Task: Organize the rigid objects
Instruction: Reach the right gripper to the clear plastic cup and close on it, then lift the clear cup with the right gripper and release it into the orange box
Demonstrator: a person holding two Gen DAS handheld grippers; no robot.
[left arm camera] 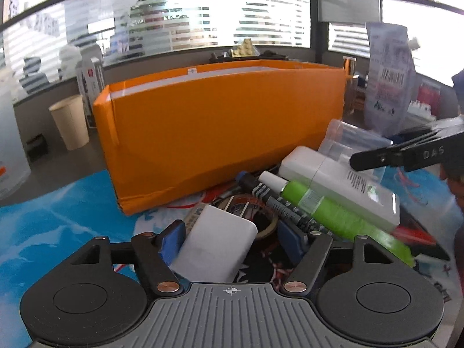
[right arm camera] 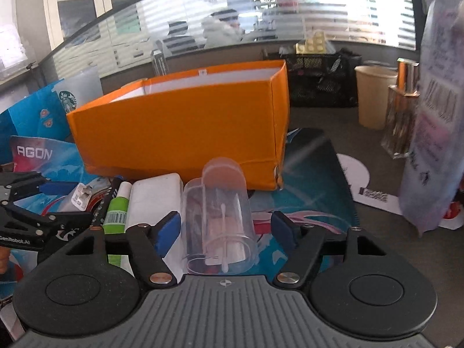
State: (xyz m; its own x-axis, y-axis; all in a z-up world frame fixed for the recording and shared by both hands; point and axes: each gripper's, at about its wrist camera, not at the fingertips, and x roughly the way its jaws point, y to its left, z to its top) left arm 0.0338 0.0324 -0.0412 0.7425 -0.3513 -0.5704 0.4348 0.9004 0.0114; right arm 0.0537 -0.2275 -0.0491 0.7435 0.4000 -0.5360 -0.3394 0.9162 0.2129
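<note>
Both tongs stand open, each straddling 1 item in the pile in front of the orange box (left arm camera: 226, 127). The left gripper (left arm camera: 232, 242) has the white charger (left arm camera: 216, 248) between its blue pads (left arm camera: 171, 242), nearer the left pad, which seems to touch it; the right pad stands apart. The right gripper (right arm camera: 226, 229) frames the clear tub (right arm camera: 220, 217), lying on its side with a gap at both pads.

To do this well, I would centre each item before closing: shift the left gripper so the charger's flat faces meet both pads squarely, and close gently on the tub, since its thin round wall may flex or roll. Then lift clear of the box wall before carrying over it.

The green tube (left arm camera: 327, 211), black pen (left arm camera: 278, 203) and white bottle (left arm camera: 342, 182) lie packed together just beside the charger, so a wide sweep could nudge them.

The box's inside is hidden from both views, so free room there cannot be judged. The tape roll (left arm camera: 261, 223) is largely covered by the charger. The tub's contents are hard to make out beyond a cotton swab (right arm camera: 224, 232).
</note>
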